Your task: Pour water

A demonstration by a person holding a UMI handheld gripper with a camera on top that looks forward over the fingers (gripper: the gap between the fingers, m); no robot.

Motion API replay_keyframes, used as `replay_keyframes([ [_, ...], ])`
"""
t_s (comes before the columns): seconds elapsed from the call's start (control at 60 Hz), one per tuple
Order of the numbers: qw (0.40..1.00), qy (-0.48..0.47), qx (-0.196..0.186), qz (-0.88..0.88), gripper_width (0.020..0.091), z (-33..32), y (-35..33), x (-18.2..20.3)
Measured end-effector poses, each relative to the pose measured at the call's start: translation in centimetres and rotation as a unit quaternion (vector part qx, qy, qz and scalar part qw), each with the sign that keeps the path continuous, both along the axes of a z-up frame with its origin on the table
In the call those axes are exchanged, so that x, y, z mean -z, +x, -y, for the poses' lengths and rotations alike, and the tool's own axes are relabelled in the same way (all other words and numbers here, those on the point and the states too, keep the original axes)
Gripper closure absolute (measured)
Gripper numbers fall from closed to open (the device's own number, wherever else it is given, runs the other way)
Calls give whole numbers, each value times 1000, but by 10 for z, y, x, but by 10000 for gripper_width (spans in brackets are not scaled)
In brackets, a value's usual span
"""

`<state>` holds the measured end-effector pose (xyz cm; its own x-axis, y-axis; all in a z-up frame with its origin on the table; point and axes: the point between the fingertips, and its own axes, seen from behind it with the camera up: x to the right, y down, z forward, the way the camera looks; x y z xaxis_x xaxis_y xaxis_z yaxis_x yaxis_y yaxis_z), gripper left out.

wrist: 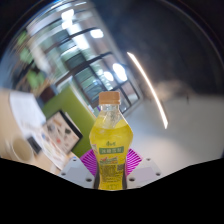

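Clear plastic bottle of yellow drink with an orange cap and green label (109,140), upright between the two fingers of the gripper (110,162), magenta pads (89,160) showing at either side of its lower body. Closed on the bottle, apparently, pads pressed to its flanks. Held up off any surface, by the look of it, long axis vertical, cap uppermost and still on. No receiving cup in sight. Beyond: green panel (72,112), white table with papers (50,130).
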<state>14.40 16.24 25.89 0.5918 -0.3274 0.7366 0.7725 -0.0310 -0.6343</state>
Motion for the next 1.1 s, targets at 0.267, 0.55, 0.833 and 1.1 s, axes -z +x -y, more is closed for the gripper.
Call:
replay_keyframes([
  [0.267, 897, -53, -134, -419, 798, -42, 16, 123],
  [0.55, 881, -94, -148, -440, 769, -49, 17, 163],
  [0.833, 864, -133, -129, -468, 299, -6, 11, 151],
  [1.1, 871, -114, -156, -451, 271, 149, -43, 86],
])
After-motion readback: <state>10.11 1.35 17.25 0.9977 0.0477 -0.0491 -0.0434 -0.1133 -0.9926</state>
